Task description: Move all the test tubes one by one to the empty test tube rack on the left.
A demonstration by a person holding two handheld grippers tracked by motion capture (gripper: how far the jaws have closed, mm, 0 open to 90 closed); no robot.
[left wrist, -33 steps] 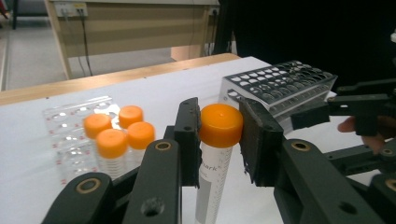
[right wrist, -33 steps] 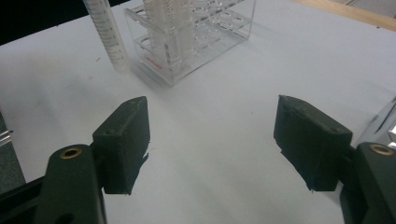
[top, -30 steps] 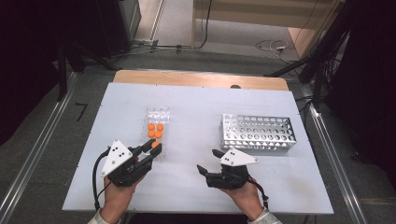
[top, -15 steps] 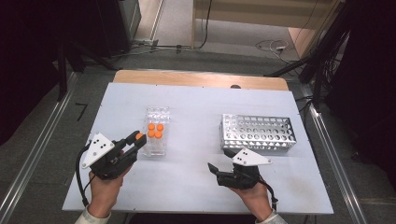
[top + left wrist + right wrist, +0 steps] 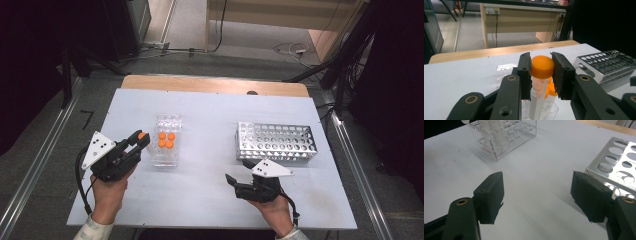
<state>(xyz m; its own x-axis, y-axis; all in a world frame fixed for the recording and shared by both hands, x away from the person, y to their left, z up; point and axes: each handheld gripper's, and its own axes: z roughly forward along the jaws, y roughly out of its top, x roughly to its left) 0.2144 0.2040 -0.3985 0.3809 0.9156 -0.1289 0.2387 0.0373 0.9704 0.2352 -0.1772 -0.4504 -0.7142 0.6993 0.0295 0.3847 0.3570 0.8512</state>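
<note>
An orange-capped clear tube (image 5: 542, 67) stands upright between the jaws of my left gripper (image 5: 541, 61), which is shut on it just below the cap. From above, that gripper (image 5: 138, 141) hovers left of the clear plastic rack (image 5: 166, 155), the tube's cap (image 5: 142, 135) at its tip. The rack holds several more orange-capped tubes (image 5: 166, 139). My right gripper (image 5: 231, 179) rests open near the table's front, just in front of the perforated metal rack (image 5: 276, 142). Nothing lies between its jaws (image 5: 537, 192).
The white table top (image 5: 210, 115) has bare room between the two racks. A wooden strip (image 5: 215, 85) runs along its far edge. The metal rack (image 5: 621, 162) lies close to my right gripper's right jaw, the clear rack (image 5: 506, 137) farther ahead.
My left gripper has drawn leftward and a little up, away from the clear rack, with the tube in its jaws. The right gripper has barely shifted.
</note>
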